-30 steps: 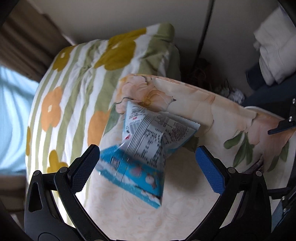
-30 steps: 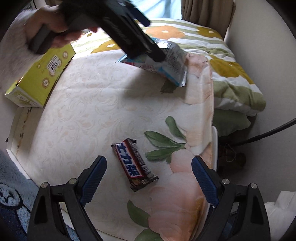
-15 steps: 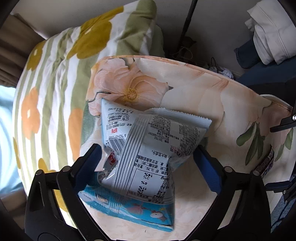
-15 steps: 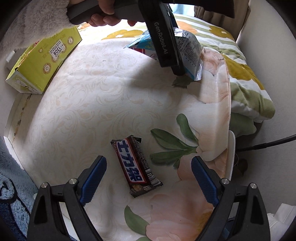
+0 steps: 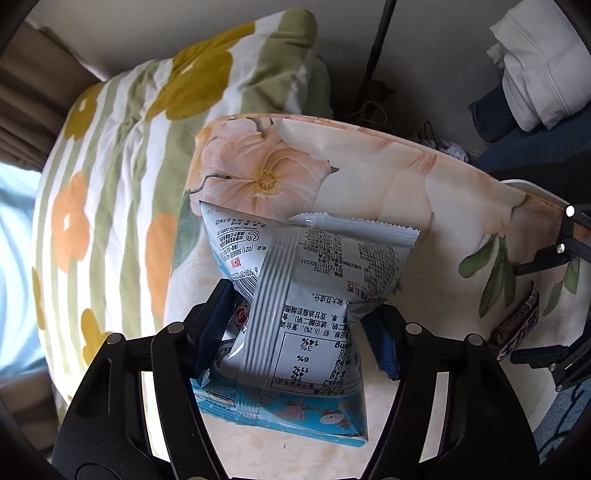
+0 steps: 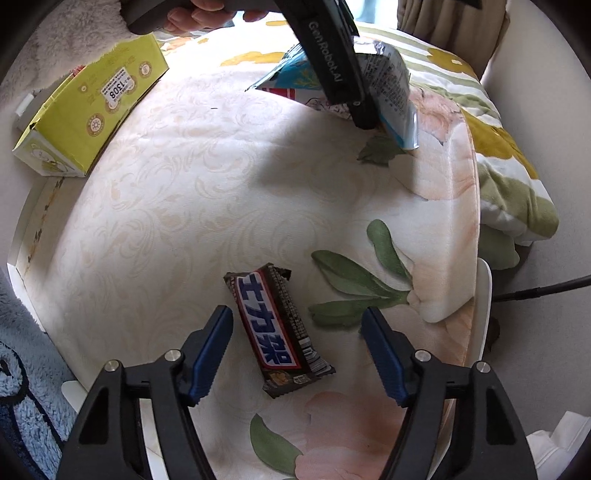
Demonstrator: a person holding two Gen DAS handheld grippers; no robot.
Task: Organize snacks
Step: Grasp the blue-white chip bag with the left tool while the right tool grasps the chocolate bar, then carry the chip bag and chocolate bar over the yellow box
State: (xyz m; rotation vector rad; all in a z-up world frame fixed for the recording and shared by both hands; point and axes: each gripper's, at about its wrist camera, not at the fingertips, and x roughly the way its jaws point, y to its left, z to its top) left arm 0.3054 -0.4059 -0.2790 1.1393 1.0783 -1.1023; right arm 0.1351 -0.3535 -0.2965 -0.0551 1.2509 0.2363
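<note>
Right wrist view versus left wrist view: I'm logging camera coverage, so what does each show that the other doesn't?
Only the right wrist view shows the yellow box at the table's far corner and the hand gripping the left tool's handle. Only the left wrist view shows the snack bag's printed back, pinched between the closing left tool, and folded white clothes. Both show the bag, the chocolate bar lying untouched between the right tool's closing pads, the floral tablecloth and the striped flowered quilt.

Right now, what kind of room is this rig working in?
Most likely a bedroom or living space in a home, not a lab. A flower-print quilt lies beside a low table with a floral tablecloth, curtains hang behind, and folded clothes lie on the floor.
</note>
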